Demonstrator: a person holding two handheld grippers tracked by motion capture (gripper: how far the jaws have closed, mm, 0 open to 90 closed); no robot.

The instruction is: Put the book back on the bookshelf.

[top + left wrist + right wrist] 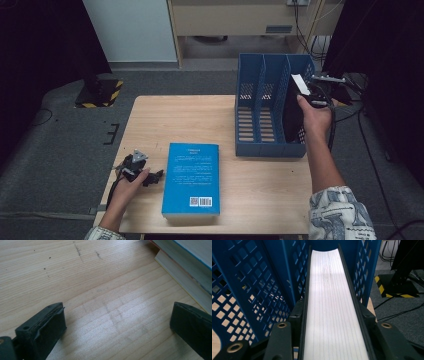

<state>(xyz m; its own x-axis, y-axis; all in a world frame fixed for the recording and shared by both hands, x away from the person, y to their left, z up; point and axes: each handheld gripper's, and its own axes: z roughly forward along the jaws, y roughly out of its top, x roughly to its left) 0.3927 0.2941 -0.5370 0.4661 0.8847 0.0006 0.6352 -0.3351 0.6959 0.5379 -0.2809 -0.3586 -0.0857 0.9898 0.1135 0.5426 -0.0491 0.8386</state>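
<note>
Clamped between the right gripper (332, 340) jaws: black-covered book (332, 302), page edge up, tilted into the rightmost slot of the blue file rack (250, 100). Resting wide open on the table (75, 277), just left of the blue book (192, 175): left gripper (159, 174).

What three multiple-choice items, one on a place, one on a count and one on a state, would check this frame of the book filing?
1. Where is the black book going?
A. The rack's rightmost slot
B. The rack's leftmost slot
C. Flat on the table

2. How many slots does the blue file rack have?
A. Two
B. Three
C. Five

3. How does the left gripper stand?
A. Shut on the blue book
B. Shut on a pen
C. Open over bare wood

Answers: 1 A, the right gripper holds the book upright inside the rightmost slot. 2 B, two dividers split the rack in three. 3 C, its jaws stand wide apart above the table, with the blue book beside it.
</note>
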